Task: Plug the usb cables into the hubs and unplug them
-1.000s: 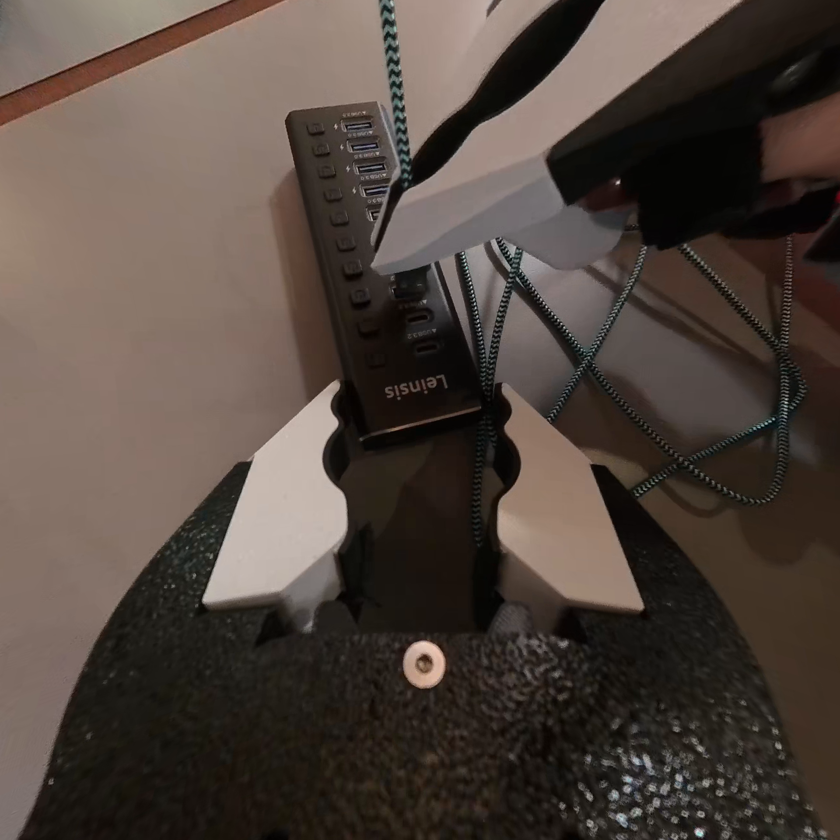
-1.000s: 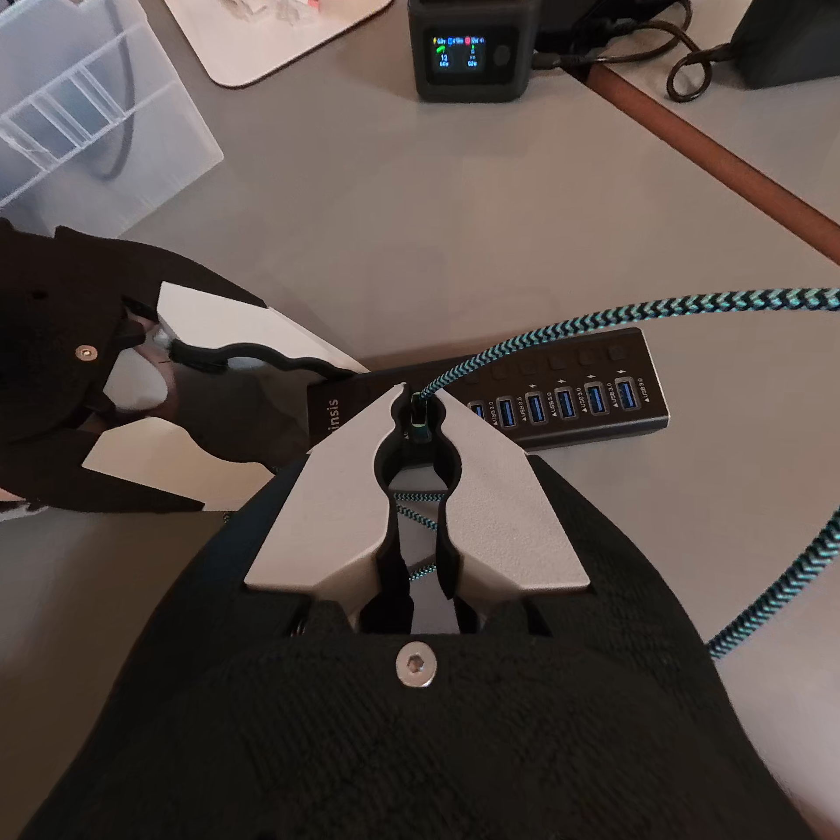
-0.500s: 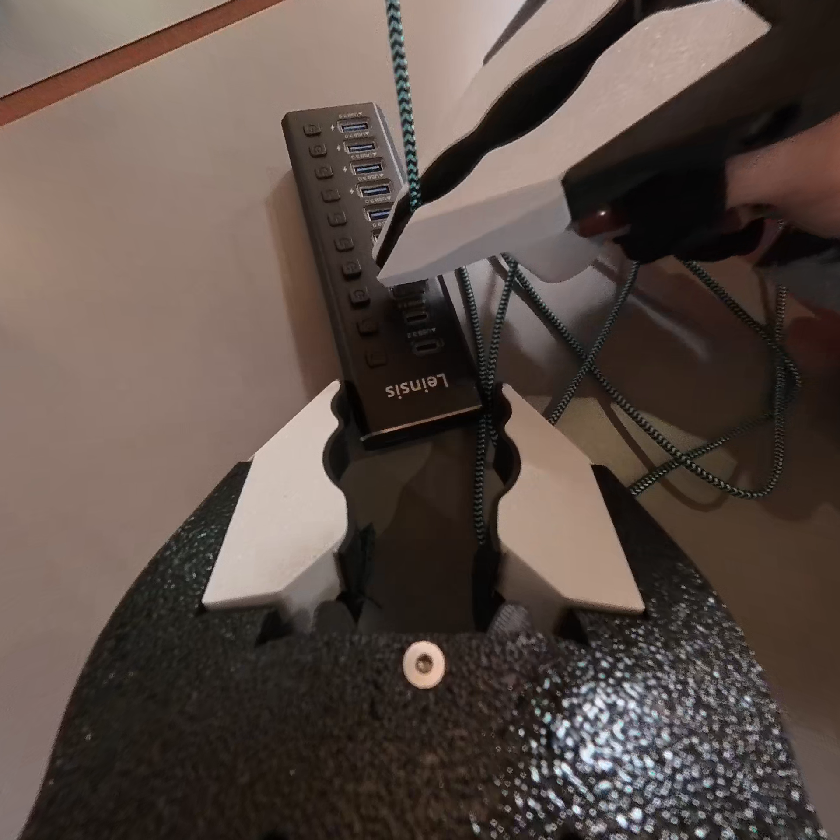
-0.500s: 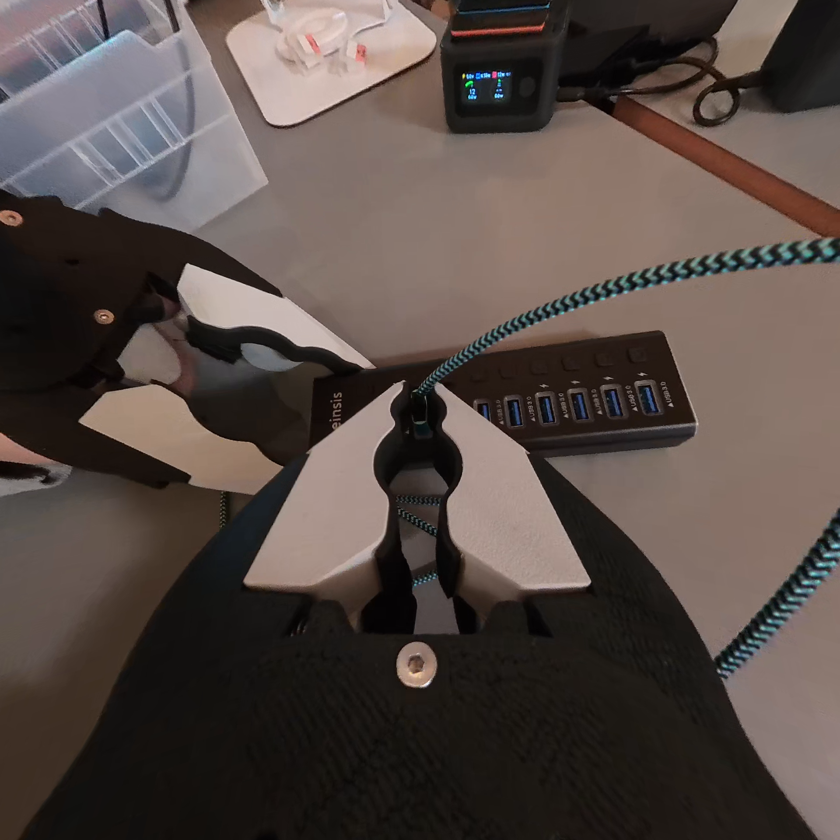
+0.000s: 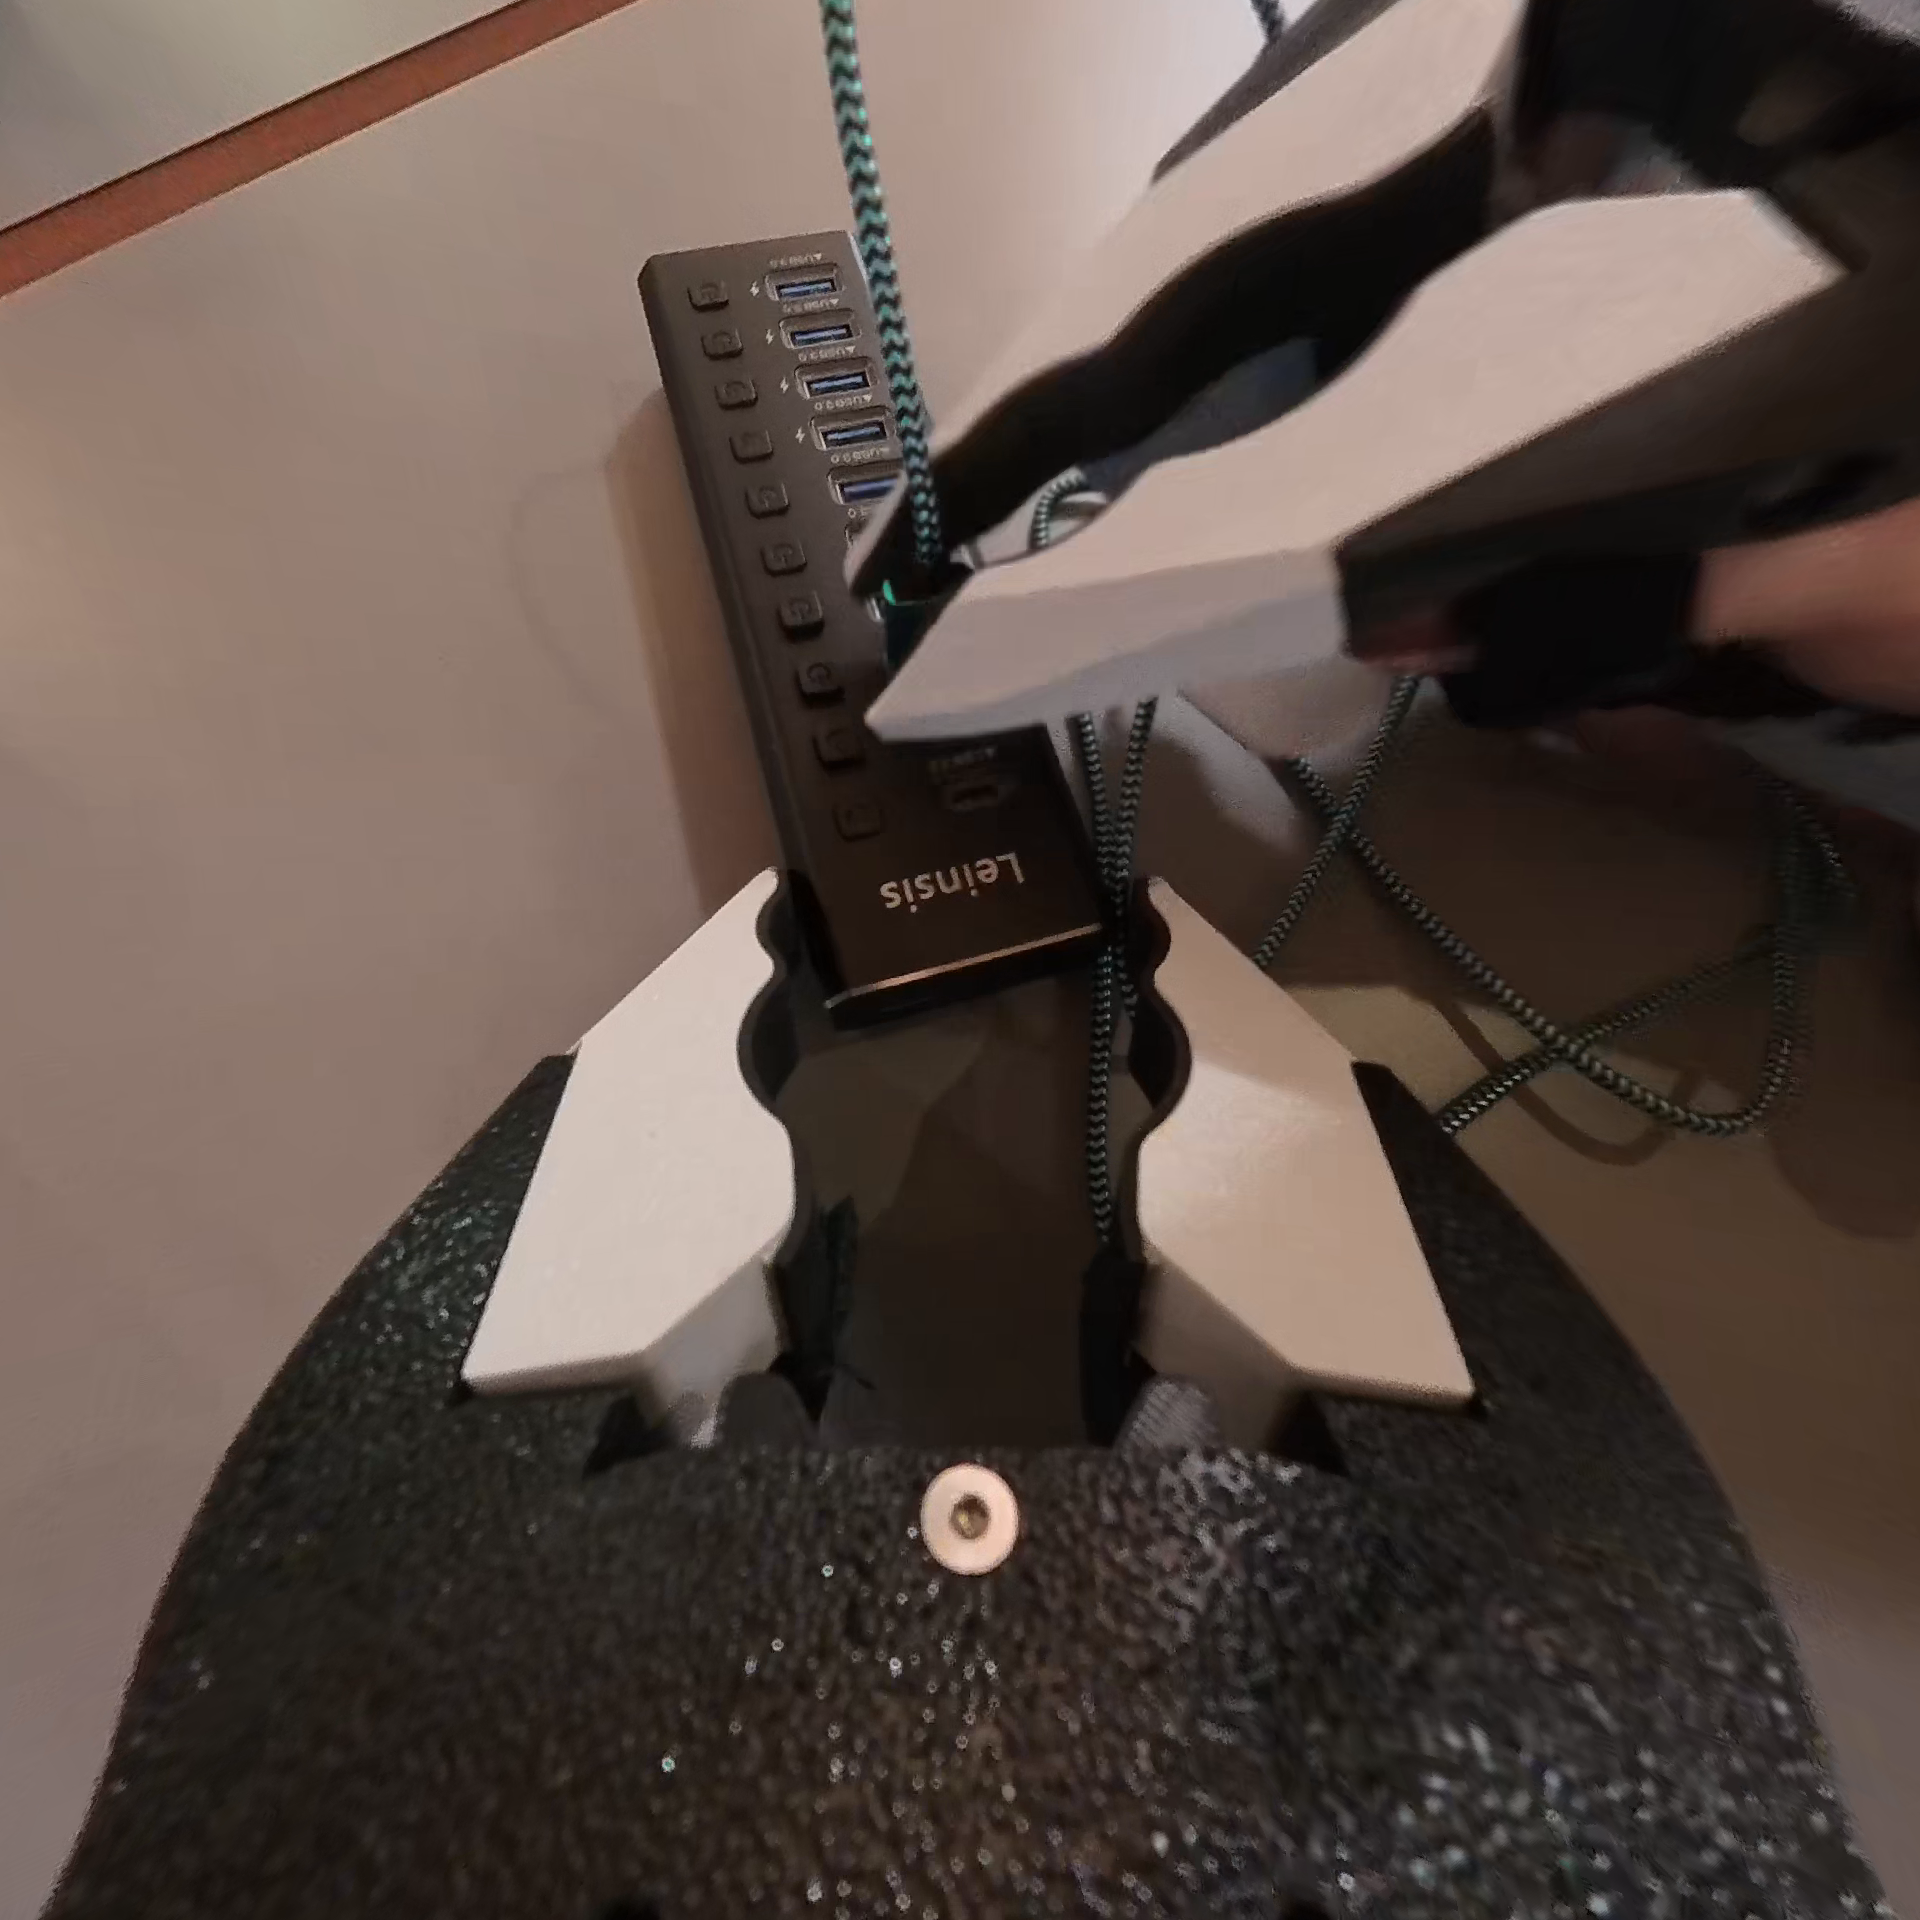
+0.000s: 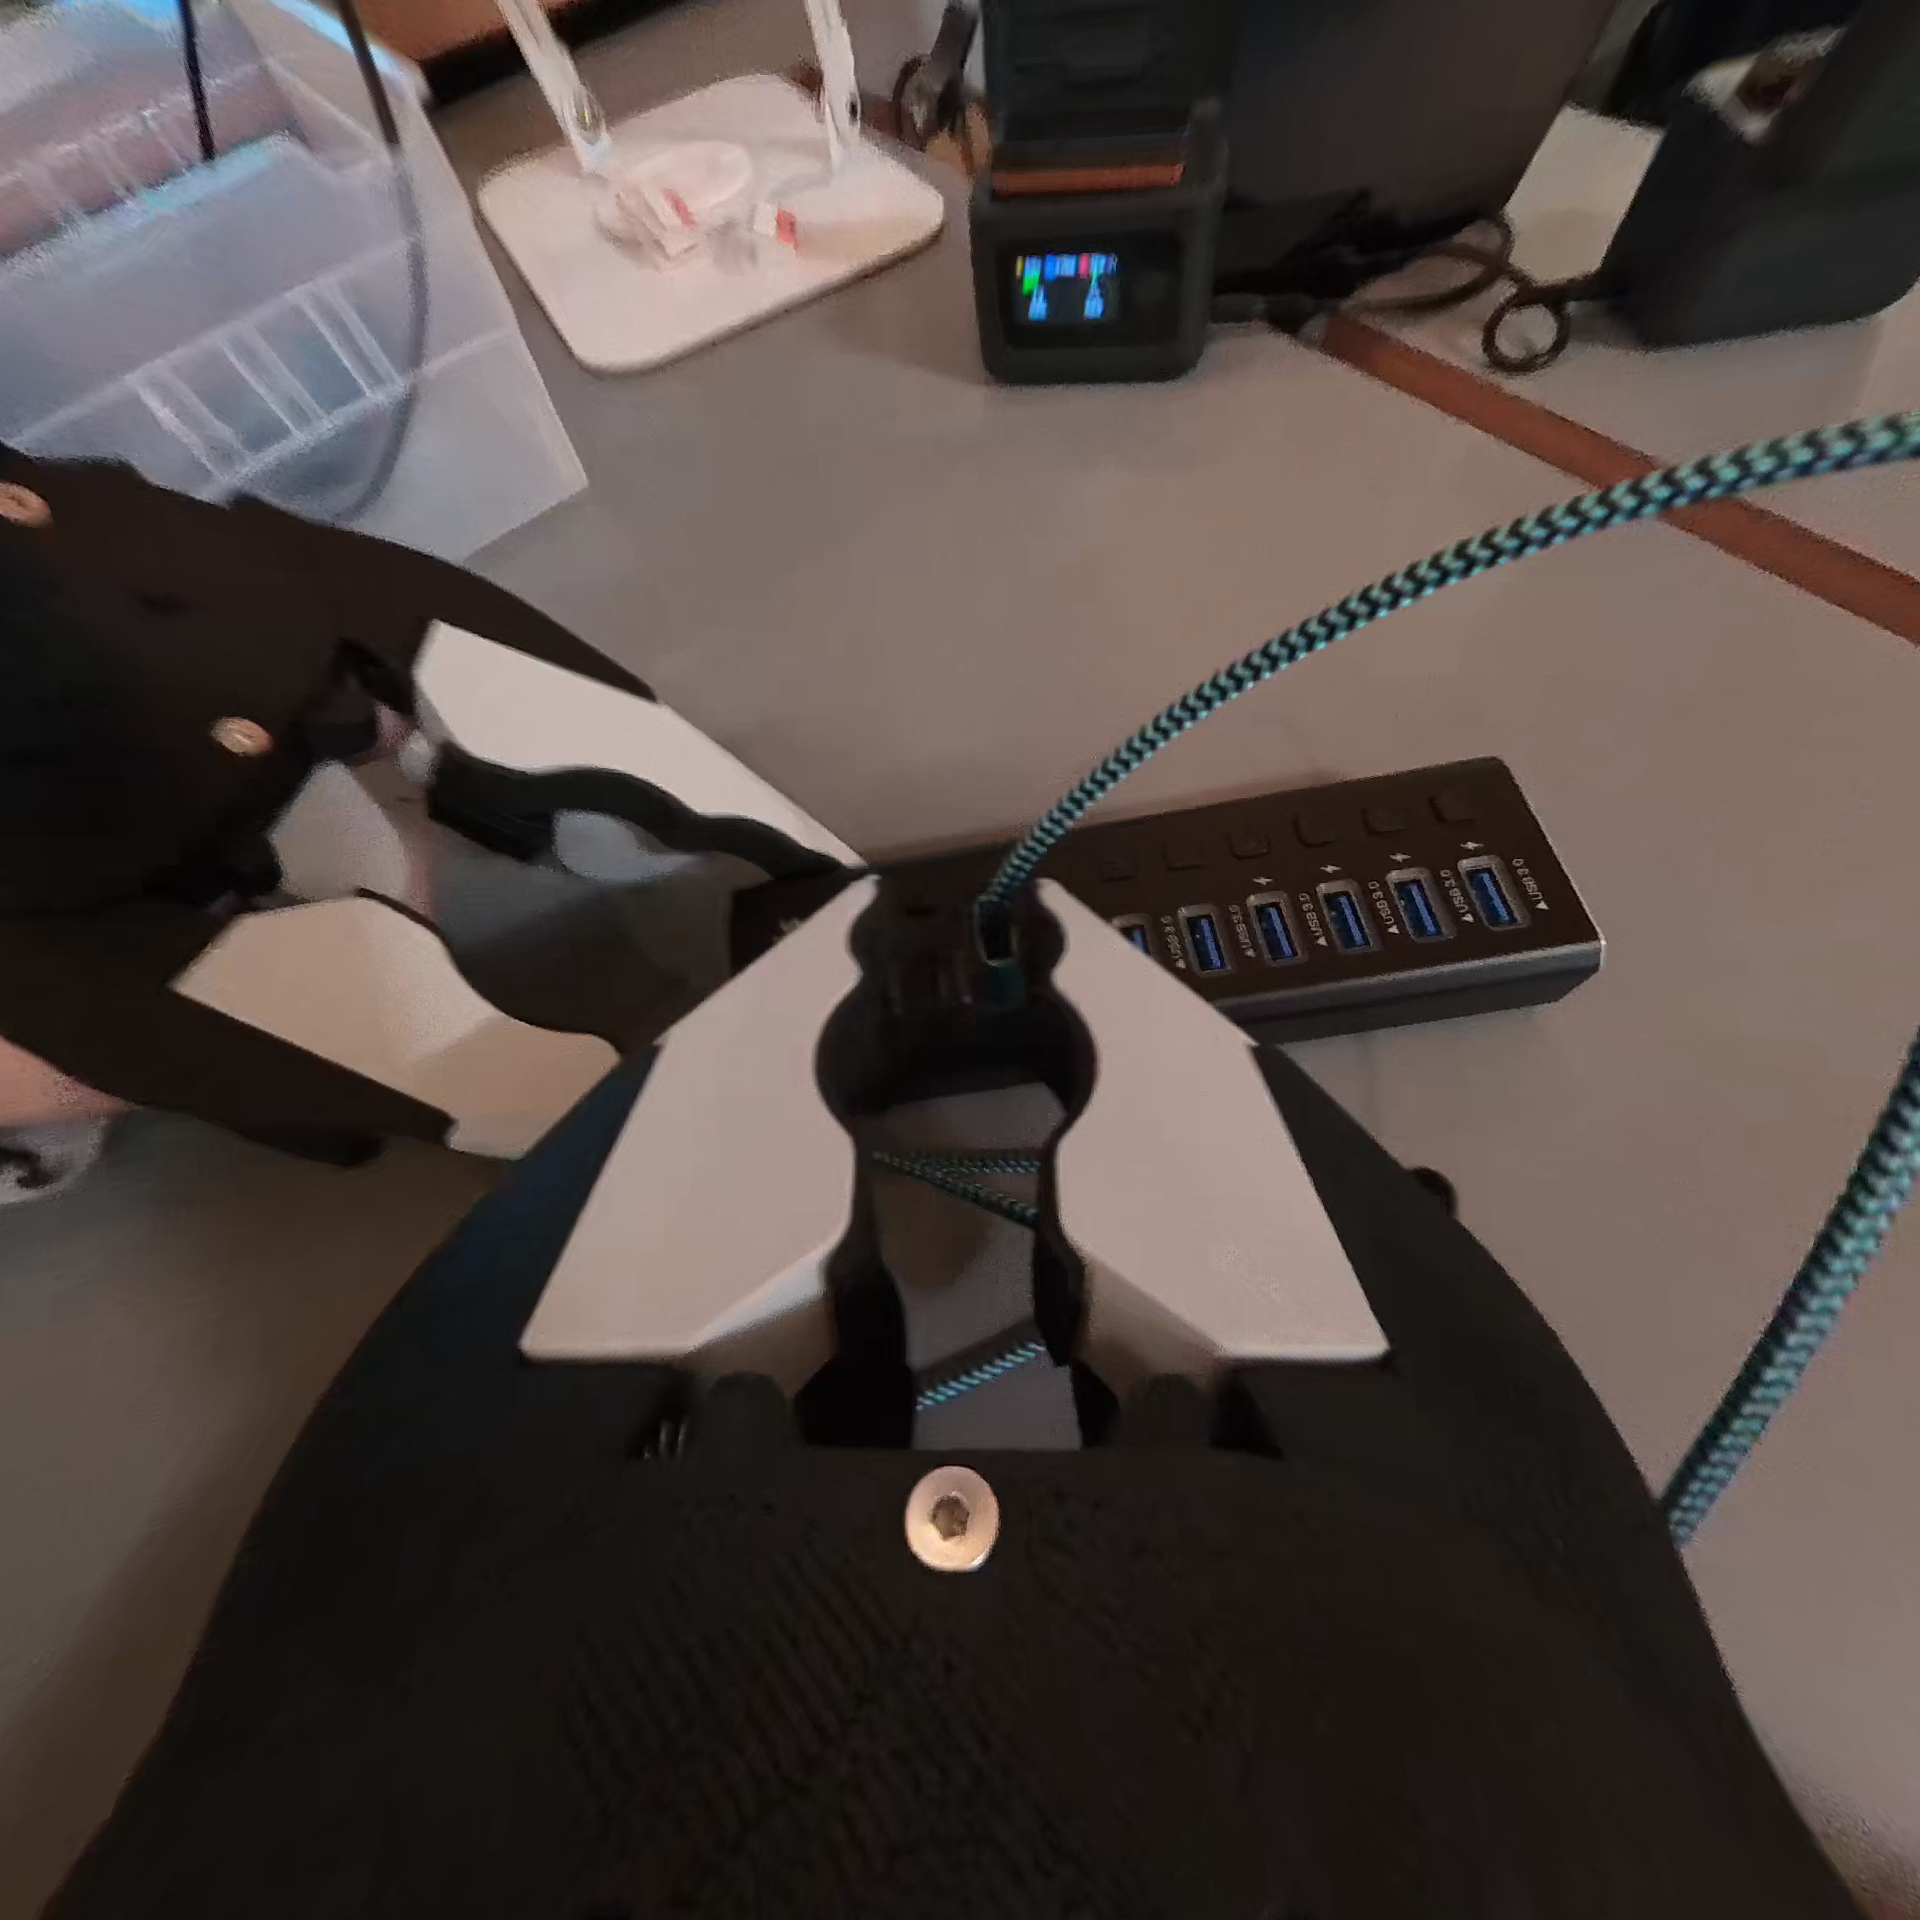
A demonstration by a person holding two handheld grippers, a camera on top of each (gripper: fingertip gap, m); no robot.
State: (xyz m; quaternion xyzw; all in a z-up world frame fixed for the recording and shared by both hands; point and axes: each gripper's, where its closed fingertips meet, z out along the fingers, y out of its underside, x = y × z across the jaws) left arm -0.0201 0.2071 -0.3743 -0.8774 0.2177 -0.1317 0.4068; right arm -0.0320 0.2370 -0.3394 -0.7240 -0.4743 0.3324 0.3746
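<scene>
Since the prior frame, right gripper [image 6: 956, 914] has spread its fingers wide, releasing the plug [image 6: 997, 951] of the braided cable [image 6: 1351, 623]. Left gripper [image 5: 961, 925] clamps the near end of the hub [image 5: 821, 540], which lies flat on the table [image 5: 312, 727], the plug upright at its mid ports.

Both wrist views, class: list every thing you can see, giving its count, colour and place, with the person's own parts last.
Hub: one, black with blue ports, flat on table, centre.
Cable: braided, teal and black; one runs to a plug over the hub, loops lie beside it; count unclear.
Table: grey with a brown strip.
Bin: one, clear, far left.
Pad: one, white, rear.
Screen box: one, dark, rear.
Left gripper: jaws around hub's end.
Right gripper: jaws apart around the plug.
Hand: partly visible behind right gripper.
</scene>
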